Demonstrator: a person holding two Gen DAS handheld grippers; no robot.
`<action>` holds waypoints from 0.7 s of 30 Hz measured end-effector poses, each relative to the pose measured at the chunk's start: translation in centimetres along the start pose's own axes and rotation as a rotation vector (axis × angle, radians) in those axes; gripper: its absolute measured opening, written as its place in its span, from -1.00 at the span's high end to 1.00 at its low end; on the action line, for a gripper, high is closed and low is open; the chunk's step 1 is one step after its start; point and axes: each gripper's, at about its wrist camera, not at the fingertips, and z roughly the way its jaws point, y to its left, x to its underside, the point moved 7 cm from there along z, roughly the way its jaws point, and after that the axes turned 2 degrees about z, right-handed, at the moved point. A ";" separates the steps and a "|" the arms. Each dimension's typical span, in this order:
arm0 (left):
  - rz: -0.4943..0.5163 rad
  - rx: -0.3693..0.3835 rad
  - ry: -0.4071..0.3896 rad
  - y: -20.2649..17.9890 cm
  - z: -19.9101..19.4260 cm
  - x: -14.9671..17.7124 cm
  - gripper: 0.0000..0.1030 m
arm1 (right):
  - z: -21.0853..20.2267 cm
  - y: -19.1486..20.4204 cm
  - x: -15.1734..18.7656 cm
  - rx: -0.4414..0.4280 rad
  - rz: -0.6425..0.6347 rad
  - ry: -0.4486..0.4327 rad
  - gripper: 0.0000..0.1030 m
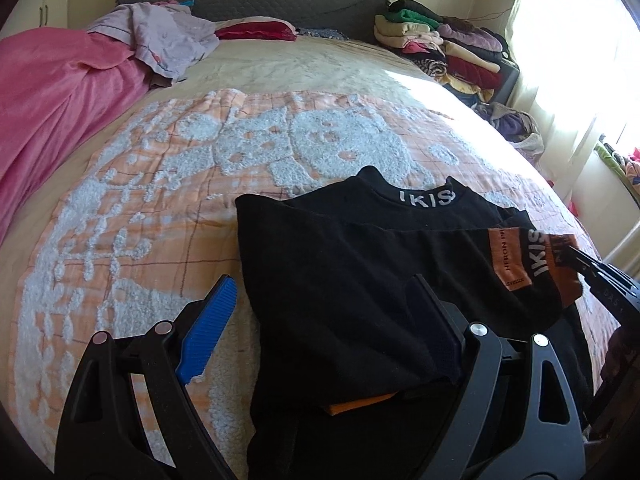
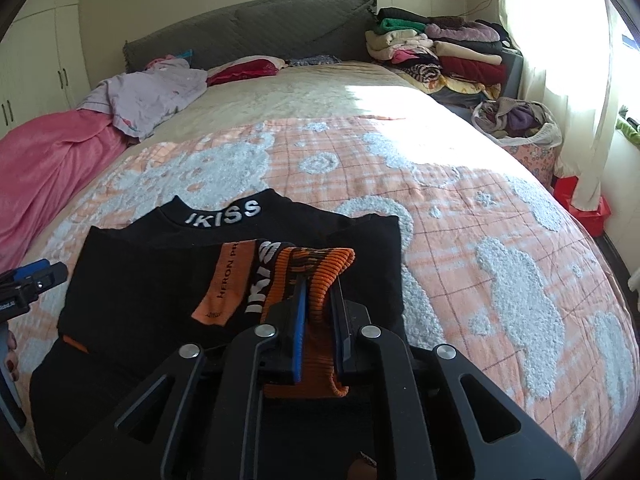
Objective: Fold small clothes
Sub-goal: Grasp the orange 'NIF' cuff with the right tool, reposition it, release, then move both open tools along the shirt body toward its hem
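Note:
A black top [image 1: 320,240] with white "IKISS" lettering on its collar lies partly folded on the orange-and-white bedspread [image 1: 132,216]. One sleeve is laid across its front and ends in an orange ribbed cuff [image 2: 316,264]. My right gripper [image 2: 319,282] is shut on that cuff, which fills the narrow gap between the pads. In the left wrist view the right gripper [image 1: 576,254] reaches in from the right edge. My left gripper [image 1: 323,284] stands open over the top's [image 2: 140,272] left side, one blue finger [image 1: 212,324] above the bedspread and the other above the black cloth, gripping nothing.
A pink blanket [image 2: 48,160] and lilac clothes [image 2: 152,96] lie along the bed's left side. Stacks of folded clothes [image 2: 448,56] stand at the far right beside the grey headboard [image 2: 248,28]. A bag of laundry [image 2: 520,124] and a red box [image 2: 584,204] sit by the curtain.

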 end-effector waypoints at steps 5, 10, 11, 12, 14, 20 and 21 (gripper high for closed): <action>0.021 0.002 0.007 -0.8 0.6 0.1 -0.51 | -0.2 -1.1 0.5 0.031 0.022 -0.011 0.73; 0.042 0.015 0.027 -1.6 1.6 0.5 -0.44 | -0.4 0.7 1.1 -0.032 -0.009 0.002 0.67; 0.048 0.021 0.038 -1.8 1.8 0.7 -0.41 | -0.4 1.2 1.2 -0.044 -0.014 0.005 0.66; 0.057 0.020 0.054 -2.0 2.1 1.0 -0.39 | -0.3 1.9 1.3 -0.063 -0.021 0.011 0.63; 0.085 -0.008 0.134 -2.0 3.5 2.3 -0.39 | -0.2 3.2 1.6 -0.083 -0.041 0.024 0.61; 0.088 0.007 0.187 -1.5 4.3 4.0 -0.37 | -0.6 6.8 1.9 -0.164 -0.102 0.047 0.47; 0.089 0.007 0.187 -1.5 4.2 4.1 -0.37 | -0.6 7.4 1.9 -0.166 -0.119 0.046 0.46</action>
